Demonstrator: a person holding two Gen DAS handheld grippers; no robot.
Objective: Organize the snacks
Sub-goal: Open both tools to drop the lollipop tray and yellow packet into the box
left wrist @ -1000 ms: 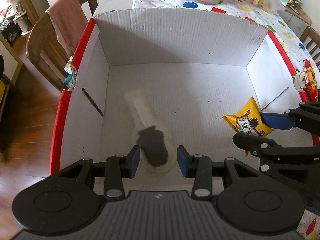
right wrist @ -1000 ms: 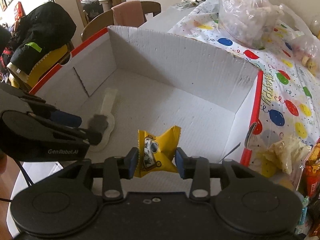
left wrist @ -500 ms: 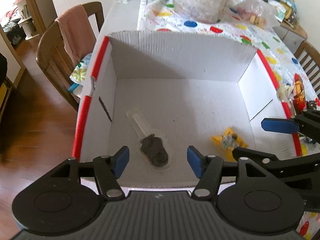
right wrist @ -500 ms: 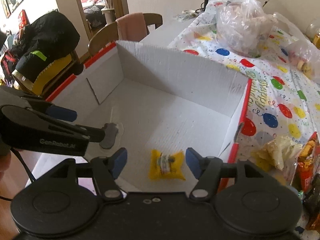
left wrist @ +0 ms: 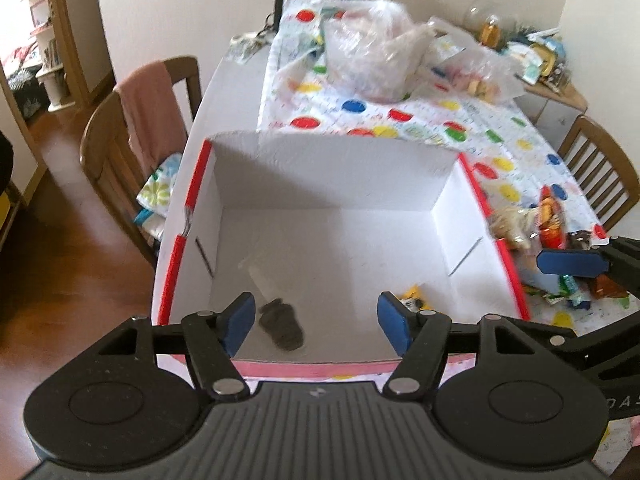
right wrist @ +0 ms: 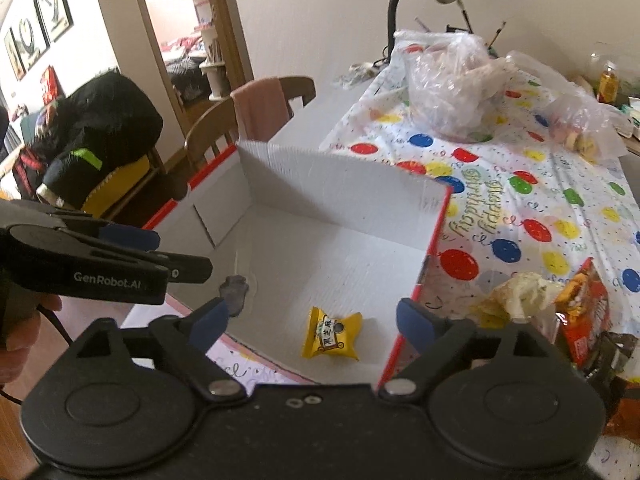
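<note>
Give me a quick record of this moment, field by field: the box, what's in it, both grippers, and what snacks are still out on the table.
container: white cardboard box with red edges, open top, on the table
inside box: yellow snack packet near the right wall; dark snack in clear wrapper near the left front
left gripper: open, empty, above the box's near edge
right gripper: open, empty, above the yellow packet
still on table: red snack bag and other wrapped snacks right of the box
tablecloth: white with coloured dots

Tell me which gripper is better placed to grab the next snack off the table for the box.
Probably the right. The right gripper is open and empty, and the loose snack pile lies just beside it, outside the box's red-edged wall. The left gripper, also open, hangs over the box's opposite side.
</note>
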